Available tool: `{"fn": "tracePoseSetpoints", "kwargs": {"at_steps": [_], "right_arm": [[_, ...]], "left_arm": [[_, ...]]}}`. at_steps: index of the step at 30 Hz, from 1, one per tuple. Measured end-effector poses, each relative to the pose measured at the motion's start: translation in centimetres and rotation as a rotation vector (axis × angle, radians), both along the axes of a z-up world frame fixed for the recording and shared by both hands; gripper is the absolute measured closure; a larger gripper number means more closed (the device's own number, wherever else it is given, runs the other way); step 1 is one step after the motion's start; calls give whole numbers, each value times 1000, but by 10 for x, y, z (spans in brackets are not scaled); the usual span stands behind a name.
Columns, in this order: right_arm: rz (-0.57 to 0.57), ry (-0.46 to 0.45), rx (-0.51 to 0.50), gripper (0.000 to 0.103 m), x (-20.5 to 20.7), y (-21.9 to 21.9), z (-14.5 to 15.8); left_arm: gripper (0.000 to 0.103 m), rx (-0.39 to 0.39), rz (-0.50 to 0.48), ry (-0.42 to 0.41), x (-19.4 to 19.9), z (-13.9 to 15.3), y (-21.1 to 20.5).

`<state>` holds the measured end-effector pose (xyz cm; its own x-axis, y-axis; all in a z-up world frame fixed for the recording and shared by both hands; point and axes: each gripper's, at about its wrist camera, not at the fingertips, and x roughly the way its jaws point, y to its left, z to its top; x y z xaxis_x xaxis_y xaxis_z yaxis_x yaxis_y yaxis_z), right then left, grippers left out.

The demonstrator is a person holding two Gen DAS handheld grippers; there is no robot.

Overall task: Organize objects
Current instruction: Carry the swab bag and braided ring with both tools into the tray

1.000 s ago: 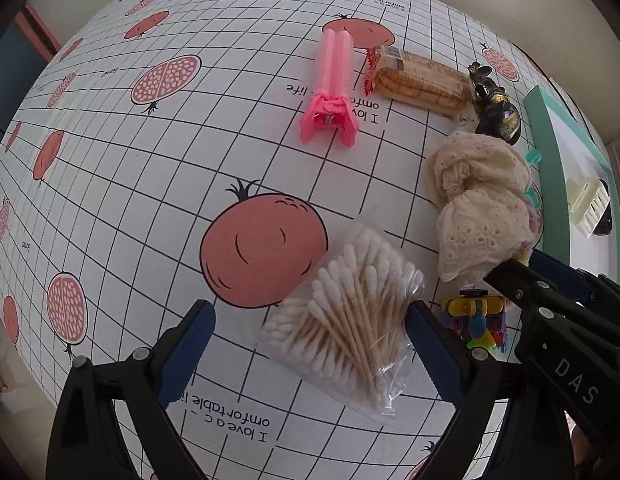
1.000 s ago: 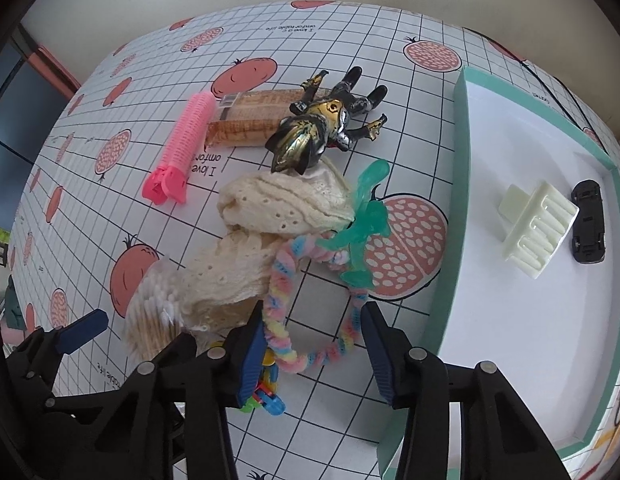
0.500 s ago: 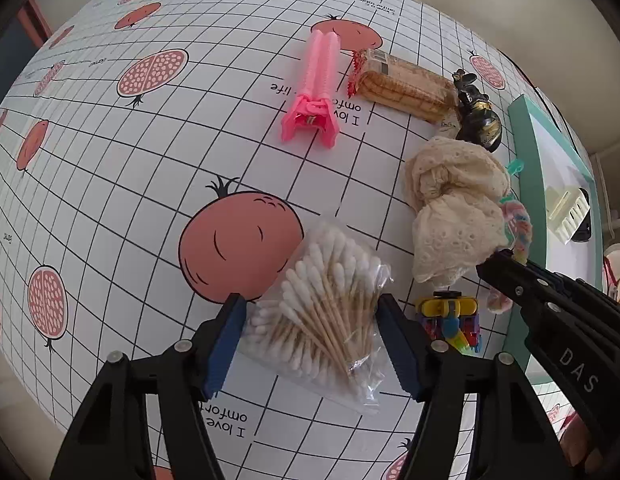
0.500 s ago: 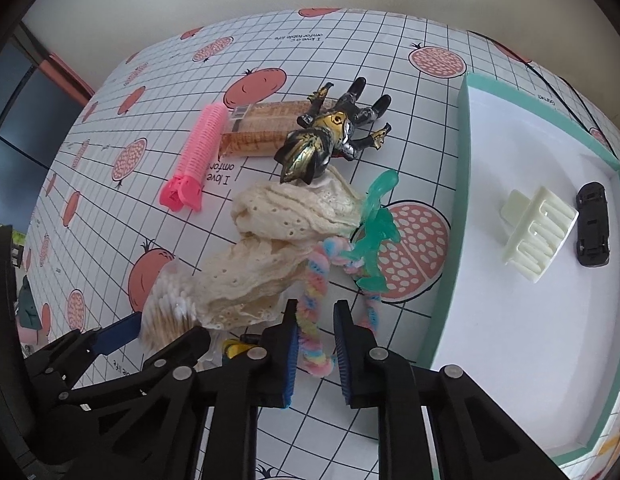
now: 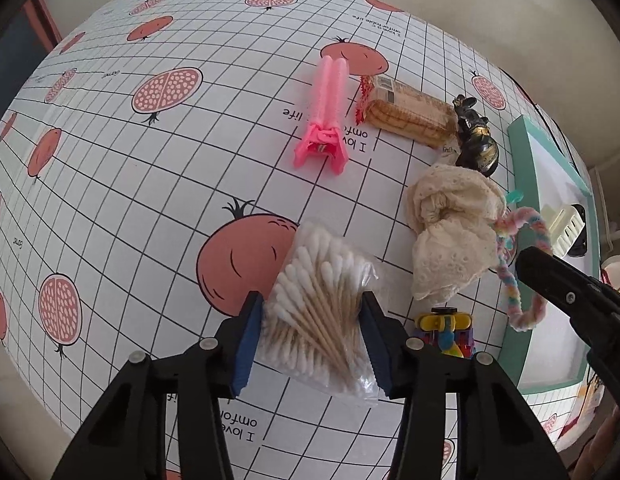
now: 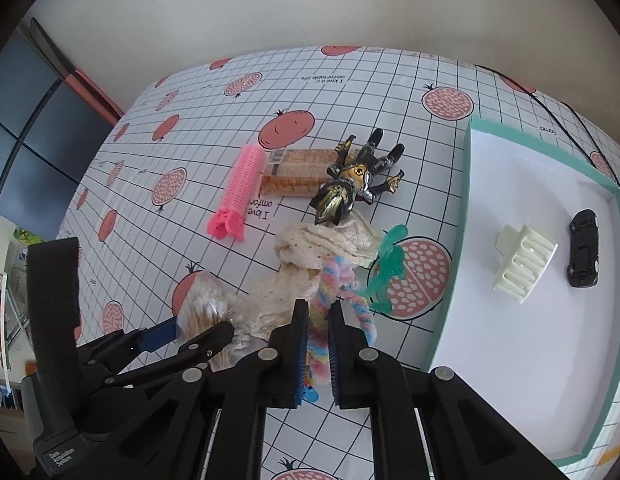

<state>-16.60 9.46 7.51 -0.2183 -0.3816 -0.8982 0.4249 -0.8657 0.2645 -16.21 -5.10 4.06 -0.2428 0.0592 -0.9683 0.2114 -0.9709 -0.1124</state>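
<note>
Lace cloth point(image 5: 453, 236) crowds swab bag point(image 5: 317, 304); toy point(image 5: 445, 330) beside.

wall point(image 6: 310, 4) – plain cream | window point(image 6: 34, 128) – dark panes (left) | daylight

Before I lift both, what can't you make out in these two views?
- Colourful toy: left wrist view, lower part behind the left gripper; right wrist view, mostly behind the right gripper.
- Cotton swab bag: right wrist view, partly behind the left gripper.
- Biscuit packet label: too small.
</note>
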Motion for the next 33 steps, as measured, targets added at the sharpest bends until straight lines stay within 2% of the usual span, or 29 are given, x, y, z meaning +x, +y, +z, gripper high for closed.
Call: {"fn": "tracePoseSetpoints", "kwargs": {"at_steps": [10, 18, 24, 33], "right_arm": [[3, 73, -77, 93, 7, 4, 40], [-23, 86, -85, 93, 4, 20, 44], [-87, 92, -85, 93, -8, 52, 45], [-234, 96, -80, 93, -25, 122, 43]], "left_arm": [[53, 16, 44, 132, -2, 36, -14], [53, 46, 59, 174, 6, 48, -16], [53, 35, 4, 208, 1, 59, 4], [53, 53, -73, 232, -6, 70, 45]]}}
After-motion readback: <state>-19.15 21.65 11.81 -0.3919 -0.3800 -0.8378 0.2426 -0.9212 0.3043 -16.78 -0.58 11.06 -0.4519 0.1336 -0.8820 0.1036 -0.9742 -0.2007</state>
